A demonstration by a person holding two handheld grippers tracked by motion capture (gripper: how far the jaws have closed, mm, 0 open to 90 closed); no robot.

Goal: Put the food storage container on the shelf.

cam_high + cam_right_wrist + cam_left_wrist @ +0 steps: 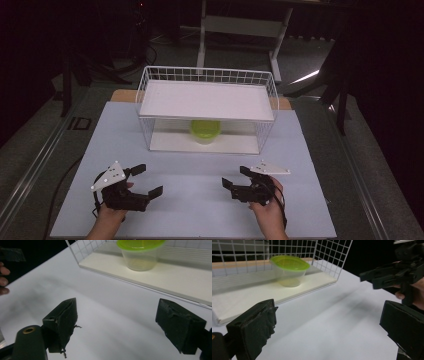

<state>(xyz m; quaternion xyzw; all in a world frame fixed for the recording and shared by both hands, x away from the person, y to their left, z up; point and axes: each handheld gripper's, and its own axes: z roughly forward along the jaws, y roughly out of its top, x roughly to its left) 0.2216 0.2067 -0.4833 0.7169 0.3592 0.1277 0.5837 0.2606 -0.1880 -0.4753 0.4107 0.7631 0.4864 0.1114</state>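
Near edge of white tabletop [200, 200]: we see left gripper [150, 180] and right gripper [234, 176], jaws spread, empty. Beyond: clear plastic bowl with lime-green lid [205, 131] on lower shelf of white wire rack [207, 107].

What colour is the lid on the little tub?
Bright lime green lid, clearest in the left gripper view.
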